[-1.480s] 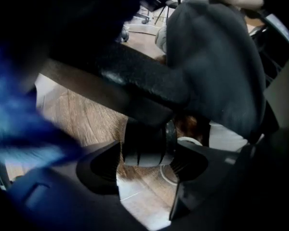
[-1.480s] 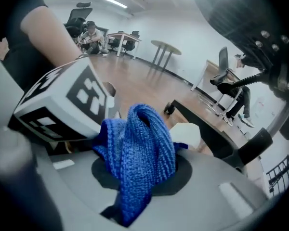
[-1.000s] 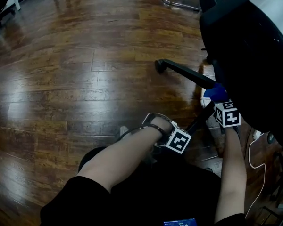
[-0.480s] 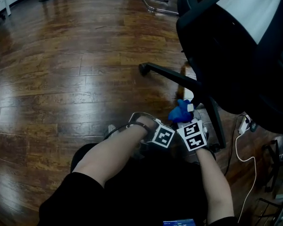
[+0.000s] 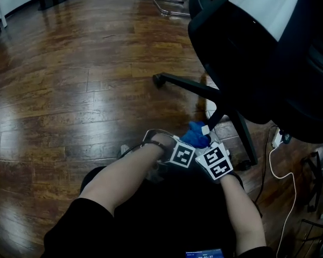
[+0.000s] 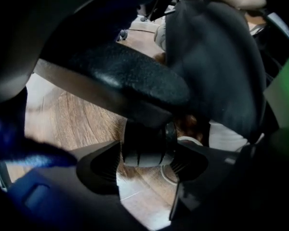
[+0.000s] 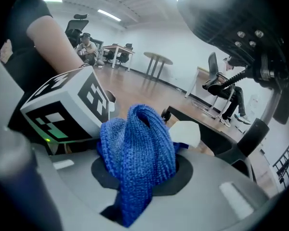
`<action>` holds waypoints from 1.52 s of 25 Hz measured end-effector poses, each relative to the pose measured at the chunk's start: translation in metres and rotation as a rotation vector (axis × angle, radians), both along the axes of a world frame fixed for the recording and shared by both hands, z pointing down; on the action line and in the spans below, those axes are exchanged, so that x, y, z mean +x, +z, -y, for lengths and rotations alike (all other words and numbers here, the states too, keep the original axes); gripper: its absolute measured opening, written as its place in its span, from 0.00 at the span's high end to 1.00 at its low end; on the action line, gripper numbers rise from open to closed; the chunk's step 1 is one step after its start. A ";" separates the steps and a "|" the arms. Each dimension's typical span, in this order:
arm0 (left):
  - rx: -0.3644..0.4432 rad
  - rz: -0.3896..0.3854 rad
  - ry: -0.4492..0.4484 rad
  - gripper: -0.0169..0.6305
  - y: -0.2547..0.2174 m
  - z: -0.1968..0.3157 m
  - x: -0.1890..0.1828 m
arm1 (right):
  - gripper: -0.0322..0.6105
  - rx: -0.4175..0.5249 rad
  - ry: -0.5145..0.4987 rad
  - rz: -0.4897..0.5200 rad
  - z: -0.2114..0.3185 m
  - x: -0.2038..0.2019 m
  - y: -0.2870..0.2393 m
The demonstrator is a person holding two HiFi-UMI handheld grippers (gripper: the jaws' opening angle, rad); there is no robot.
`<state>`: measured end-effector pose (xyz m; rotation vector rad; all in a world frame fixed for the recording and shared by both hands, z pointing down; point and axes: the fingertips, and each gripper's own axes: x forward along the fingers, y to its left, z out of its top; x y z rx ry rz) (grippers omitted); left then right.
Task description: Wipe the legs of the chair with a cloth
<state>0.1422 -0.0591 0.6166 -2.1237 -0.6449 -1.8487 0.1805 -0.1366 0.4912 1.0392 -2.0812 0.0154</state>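
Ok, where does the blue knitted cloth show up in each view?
Head view: blue knitted cloth just below centre, at the right gripper.
Left gripper view: probably the blurred blue patch at the left edge; the left gripper seems to clamp a black caster wheel.
Right gripper view: centre, pinched by the fingers.
Shared landmark: the black chair legs, overhead in the left gripper view, behind the cloth in the right.

Glossy dark plank floor (image 5: 70,90) fills the head view, with a chrome sled base (image 5: 172,3) at 12 o'clock. The right gripper view shows white walls (image 7: 192,47), ceiling strip lights (image 7: 108,15) at 11 o'clock and a round table (image 7: 158,57) at 12.
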 end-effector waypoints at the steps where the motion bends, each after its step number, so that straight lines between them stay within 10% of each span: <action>1: -0.006 -0.003 -0.001 0.50 -0.001 0.000 -0.001 | 0.81 -0.009 -0.018 -0.005 0.000 0.000 0.000; 16: -0.043 -0.086 0.036 0.50 0.001 -0.002 0.011 | 0.81 0.215 0.342 0.008 0.125 0.133 -0.061; 22: -0.030 -0.046 0.007 0.50 0.001 0.000 0.006 | 0.82 0.174 0.306 0.139 0.083 0.103 -0.043; 30: 0.005 0.017 -0.016 0.50 0.001 -0.002 0.000 | 0.81 0.028 0.031 -0.030 -0.006 0.000 0.003; 38: -0.011 0.011 0.013 0.50 -0.001 -0.002 0.005 | 0.82 0.092 0.130 -0.082 0.041 0.047 -0.012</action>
